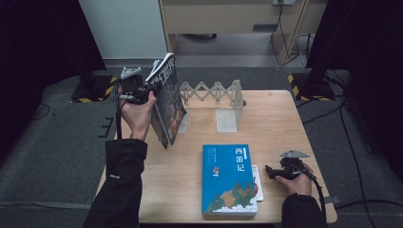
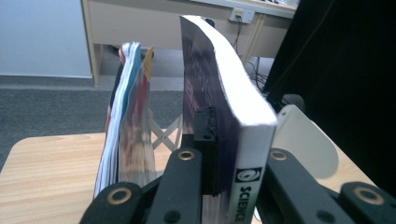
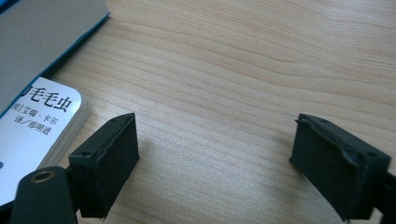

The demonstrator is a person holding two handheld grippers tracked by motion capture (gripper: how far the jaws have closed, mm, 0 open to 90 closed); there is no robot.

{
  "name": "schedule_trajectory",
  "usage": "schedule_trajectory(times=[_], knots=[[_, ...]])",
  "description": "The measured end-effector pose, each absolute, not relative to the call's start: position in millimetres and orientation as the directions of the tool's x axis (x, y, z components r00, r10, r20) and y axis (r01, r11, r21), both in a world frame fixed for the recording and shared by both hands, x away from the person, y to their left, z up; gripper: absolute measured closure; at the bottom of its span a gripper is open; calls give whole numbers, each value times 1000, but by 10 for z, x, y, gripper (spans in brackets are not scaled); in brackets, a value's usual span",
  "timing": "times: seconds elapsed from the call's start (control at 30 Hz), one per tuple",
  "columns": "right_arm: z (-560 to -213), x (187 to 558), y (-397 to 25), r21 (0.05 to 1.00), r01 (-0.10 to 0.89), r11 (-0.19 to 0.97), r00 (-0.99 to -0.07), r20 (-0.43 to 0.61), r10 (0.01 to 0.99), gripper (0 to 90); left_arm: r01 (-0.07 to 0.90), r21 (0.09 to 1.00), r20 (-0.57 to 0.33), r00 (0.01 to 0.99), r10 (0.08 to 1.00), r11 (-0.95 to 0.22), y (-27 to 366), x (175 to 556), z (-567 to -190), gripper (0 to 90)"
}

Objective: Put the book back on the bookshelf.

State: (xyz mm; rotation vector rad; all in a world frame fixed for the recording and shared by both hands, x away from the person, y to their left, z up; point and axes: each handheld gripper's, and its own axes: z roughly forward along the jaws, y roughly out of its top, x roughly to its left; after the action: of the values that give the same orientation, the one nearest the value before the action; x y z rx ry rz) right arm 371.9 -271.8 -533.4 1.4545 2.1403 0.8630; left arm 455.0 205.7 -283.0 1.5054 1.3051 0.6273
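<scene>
Your left gripper clamps a dark glossy-covered paperback book, raised upright just before the grey accordion book rack, not yet shelved; your right gripper rests wide beside the blue hardcover book lying on the bench.

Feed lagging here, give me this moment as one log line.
left tongs: shut on dark thick book, upright by grey rack | right tongs: open beside blue book

Dim, dark-edged surroundings; soft overhead light
</scene>
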Motion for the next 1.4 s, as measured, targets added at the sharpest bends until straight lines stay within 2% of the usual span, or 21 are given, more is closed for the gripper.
schedule_trajectory(times=[0.03, 0.3, 1.1, 1.4], knots=[[-5355, 3717, -2714, 701, 661, 268, -381, 5, 925, 99, 401, 911, -217, 274, 937, 94, 2045, 4582, -2823, 820], [-5387, 3715, -2698, 711, 648, 272, -390, 3, 921, 51, 381, 923, -161, 246, 956, 57, 1955, 4686, -2819, 819], [-5386, 3716, -2693, 710, 651, 268, -389, 8, 921, 44, 410, 910, -143, 184, 972, 56, 1816, 4918, -3225, 819], [-5387, 3717, -2691, 709, 653, 266, -387, 10, 922, 43, 428, 904, -90, 188, 978, 1, 1775, 4885, -3296, 818]])
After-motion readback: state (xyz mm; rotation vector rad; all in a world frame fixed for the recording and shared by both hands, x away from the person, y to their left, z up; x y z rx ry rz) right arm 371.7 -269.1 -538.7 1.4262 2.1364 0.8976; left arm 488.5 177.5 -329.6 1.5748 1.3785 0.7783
